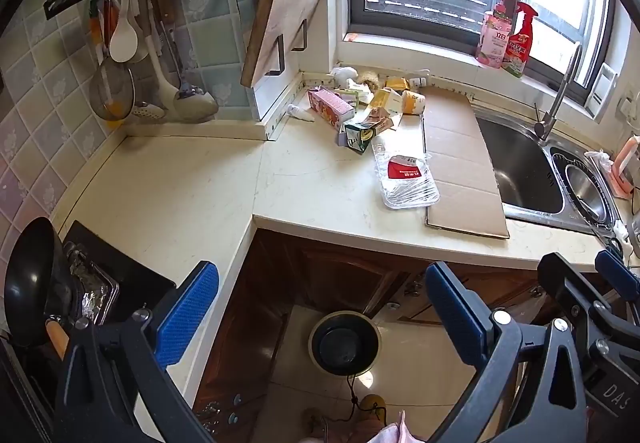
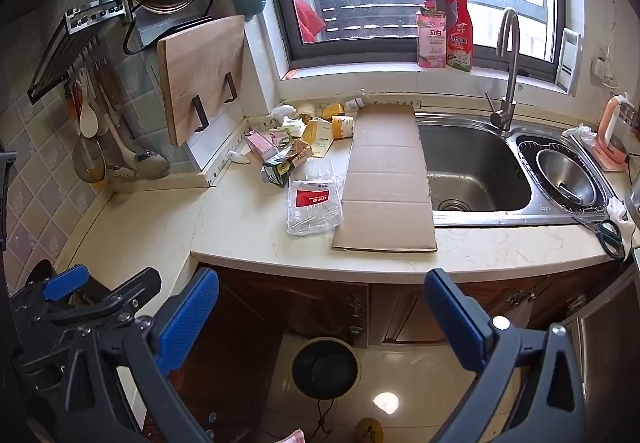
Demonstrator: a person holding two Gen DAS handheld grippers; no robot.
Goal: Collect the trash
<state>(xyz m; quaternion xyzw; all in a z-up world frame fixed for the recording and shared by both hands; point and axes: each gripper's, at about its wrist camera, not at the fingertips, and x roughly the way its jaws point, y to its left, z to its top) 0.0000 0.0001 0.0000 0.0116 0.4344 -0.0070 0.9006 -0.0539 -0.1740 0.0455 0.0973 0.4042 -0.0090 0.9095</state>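
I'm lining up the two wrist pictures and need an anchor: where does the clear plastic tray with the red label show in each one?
Left wrist view: the clear plastic tray with the red label lies right of centre, on the pale countertop.
Right wrist view: the tray lies at centre, its label upside down.
Shared landmark: the flat brown cardboard sheet, just right of the tray in both views.

Open left tongs [image 1: 320, 317] above bin [image 1: 345, 343], trash pile [image 1: 360, 109] on counter [image 1: 312, 183]
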